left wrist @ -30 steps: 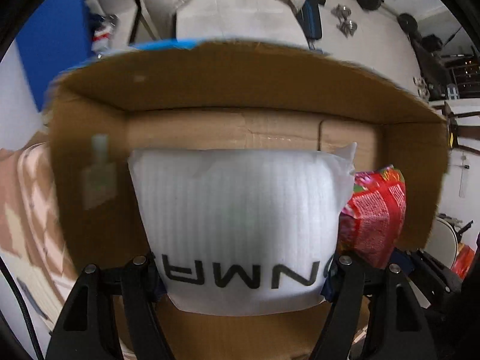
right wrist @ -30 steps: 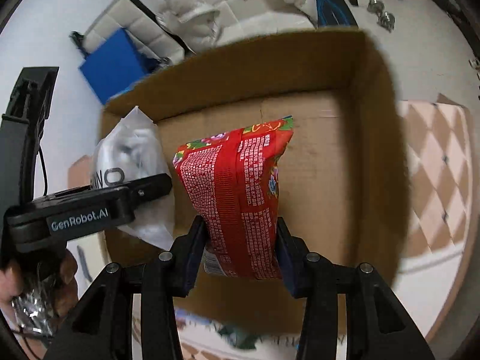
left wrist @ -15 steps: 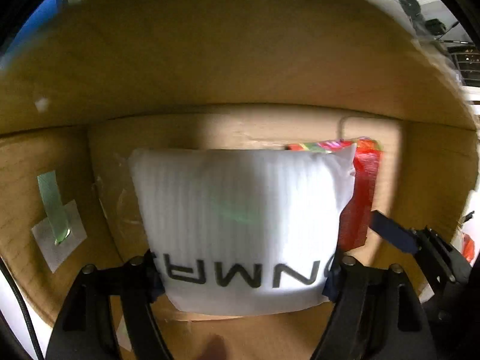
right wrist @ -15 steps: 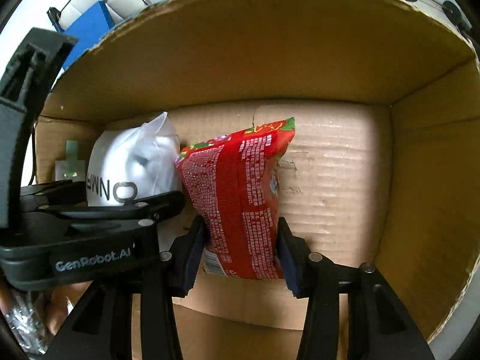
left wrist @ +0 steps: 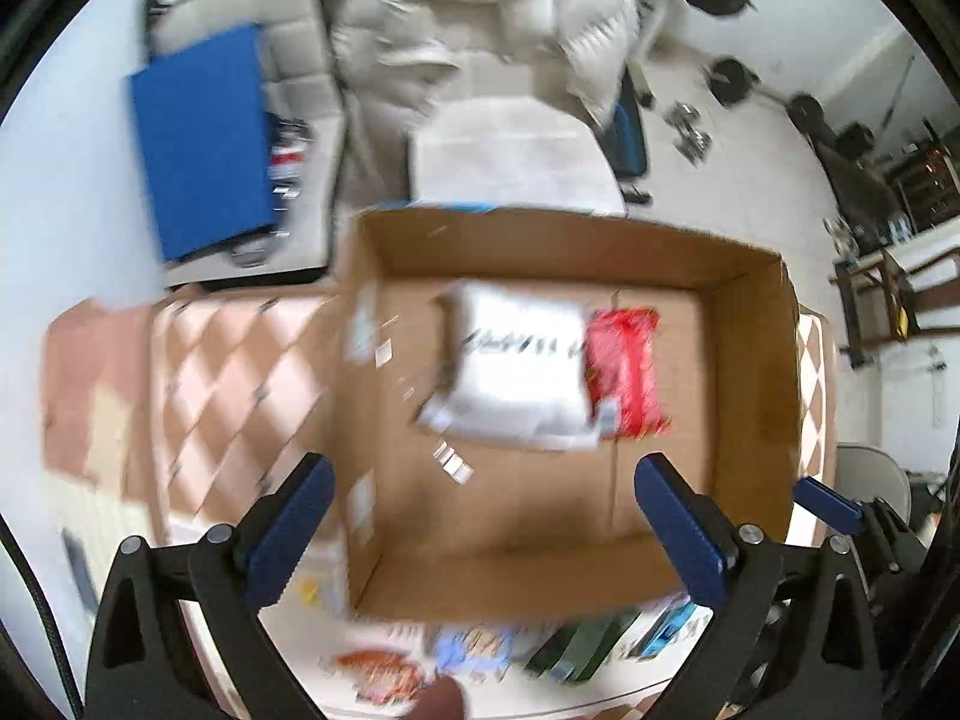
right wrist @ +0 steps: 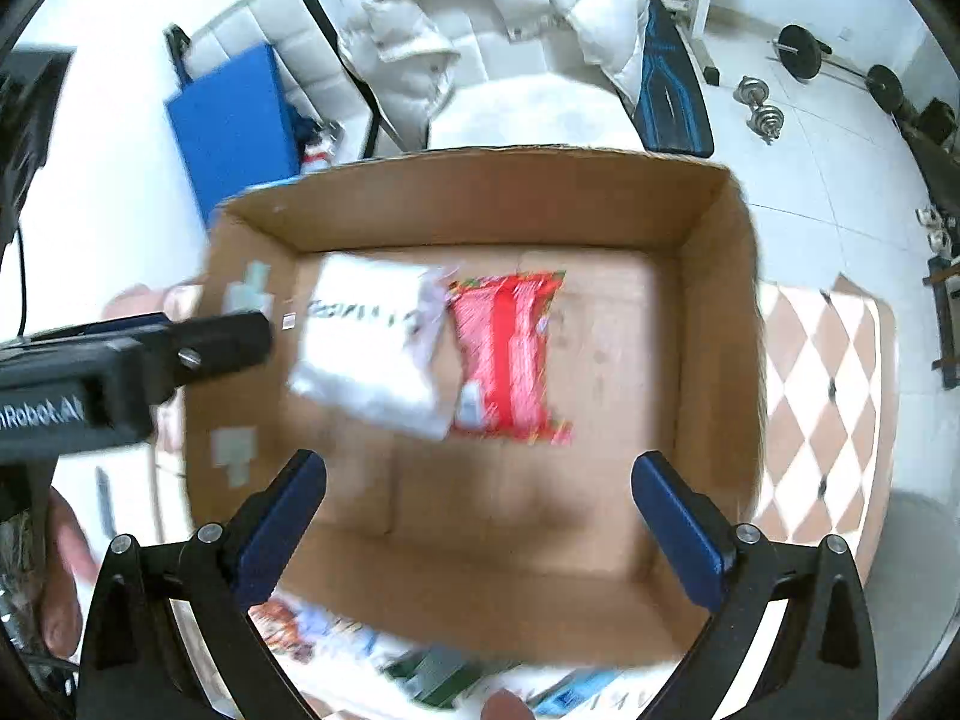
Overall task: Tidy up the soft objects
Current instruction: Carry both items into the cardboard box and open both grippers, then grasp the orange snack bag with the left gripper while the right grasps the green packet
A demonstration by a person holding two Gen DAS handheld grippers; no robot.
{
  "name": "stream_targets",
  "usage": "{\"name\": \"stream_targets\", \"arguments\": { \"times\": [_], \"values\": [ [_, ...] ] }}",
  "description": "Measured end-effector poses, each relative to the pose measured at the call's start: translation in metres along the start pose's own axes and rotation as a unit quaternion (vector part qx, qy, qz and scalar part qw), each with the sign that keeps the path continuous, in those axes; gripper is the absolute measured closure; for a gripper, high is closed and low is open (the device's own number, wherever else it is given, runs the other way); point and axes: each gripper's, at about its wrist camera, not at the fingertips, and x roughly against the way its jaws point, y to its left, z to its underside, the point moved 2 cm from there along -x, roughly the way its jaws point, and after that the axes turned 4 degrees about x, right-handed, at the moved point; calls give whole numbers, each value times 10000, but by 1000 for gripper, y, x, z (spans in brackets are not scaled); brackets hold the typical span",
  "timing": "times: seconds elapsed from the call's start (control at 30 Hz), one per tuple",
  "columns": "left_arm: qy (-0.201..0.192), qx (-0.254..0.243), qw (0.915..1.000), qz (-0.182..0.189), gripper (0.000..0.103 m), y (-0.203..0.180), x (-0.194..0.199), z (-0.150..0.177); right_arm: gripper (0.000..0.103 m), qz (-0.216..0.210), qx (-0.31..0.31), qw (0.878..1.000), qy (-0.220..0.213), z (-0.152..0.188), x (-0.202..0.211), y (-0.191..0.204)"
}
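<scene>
An open cardboard box (left wrist: 540, 240) (right wrist: 492, 192) holds a white foam pouch with black lettering (left wrist: 516, 360) (right wrist: 366, 348) and a red snack packet (left wrist: 624, 372) (right wrist: 504, 354), side by side on its floor. My left gripper (left wrist: 480, 516) is open and empty, raised above the box's near side. My right gripper (right wrist: 480, 510) is open and empty, also above the near side. The left gripper's body shows at the left of the right wrist view (right wrist: 120, 360).
Several packets and boxes lie on the table in front of the box (left wrist: 570, 648) (right wrist: 432, 666). A checkered cloth (left wrist: 210, 390) (right wrist: 822, 396) lies under the box. Behind it are a white jacket (right wrist: 480, 18), a blue panel (left wrist: 204, 138) and dumbbells (right wrist: 759, 105).
Both grippers let go of their items inside the box, opened, and pulled back up and out. The white pouch and red packet now lie on the box floor.
</scene>
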Motion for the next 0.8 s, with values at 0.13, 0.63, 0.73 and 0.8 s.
{"name": "stream_targets", "arguments": {
  "times": [0.13,0.63,0.73,0.8],
  "values": [
    [-252,216,9982,-501,0,35,15,71,0,-107,-133,9998,85,61,17,-1],
    [1331,827,9857,-622,1,98,-115,221,0,-37,-732,9893,1262,180,-91,18],
    [1431,798,9844,-645,1,102,-129,226,0,59,-808,9878,1330,181,-107,17],
    [1492,781,9835,-661,1,104,-137,230,0,108,-838,9868,1383,183,-113,18]
  ]
}}
